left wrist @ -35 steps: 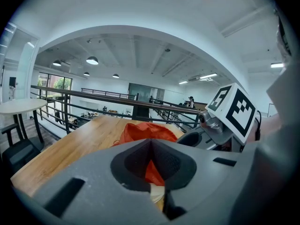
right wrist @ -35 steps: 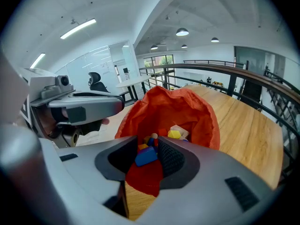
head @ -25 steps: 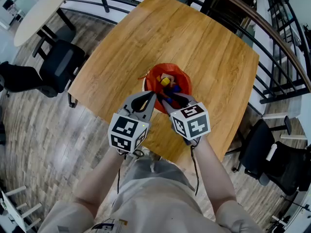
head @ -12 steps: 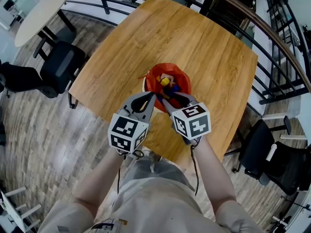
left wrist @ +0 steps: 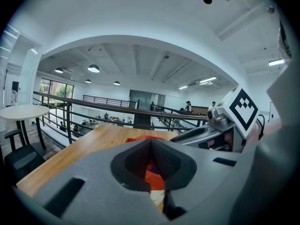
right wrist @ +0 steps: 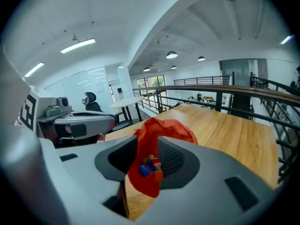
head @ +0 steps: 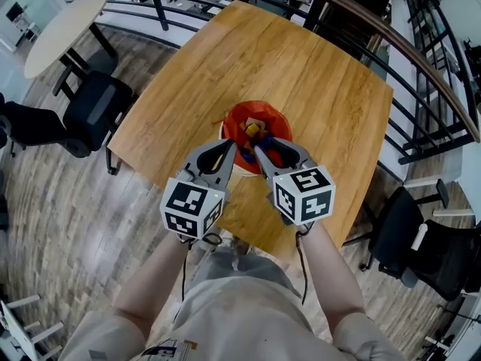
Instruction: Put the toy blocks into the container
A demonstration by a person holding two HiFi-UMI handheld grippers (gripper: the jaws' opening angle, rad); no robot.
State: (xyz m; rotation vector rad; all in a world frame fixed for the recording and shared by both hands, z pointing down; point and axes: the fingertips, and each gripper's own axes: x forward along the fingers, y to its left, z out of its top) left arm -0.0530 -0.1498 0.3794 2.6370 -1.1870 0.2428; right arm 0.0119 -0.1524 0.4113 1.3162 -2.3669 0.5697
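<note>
Where the smooth, straight-grained wooden table [head: 301,74] nears its front edge, a round container [head: 279,120] stands lined with a crinkled orange-red plastic bag [head: 234,119]. Small hard toy blocks [head: 254,130] in yellow, blue and red lie heaped inside it. Both grippers are matte grey moulded plastic with dark ribbed pads, and each carries a white cube with black square markers. Left gripper [head: 231,146]: curved fingers bow into a loop with the tips together, just at the bag's near-left rim; whether they pinch the film cannot be told. Right gripper [head: 270,146]: fingers stand well apart above the bag's near side. The pads do not press it, and bag and blocks show through the gap.
</note>
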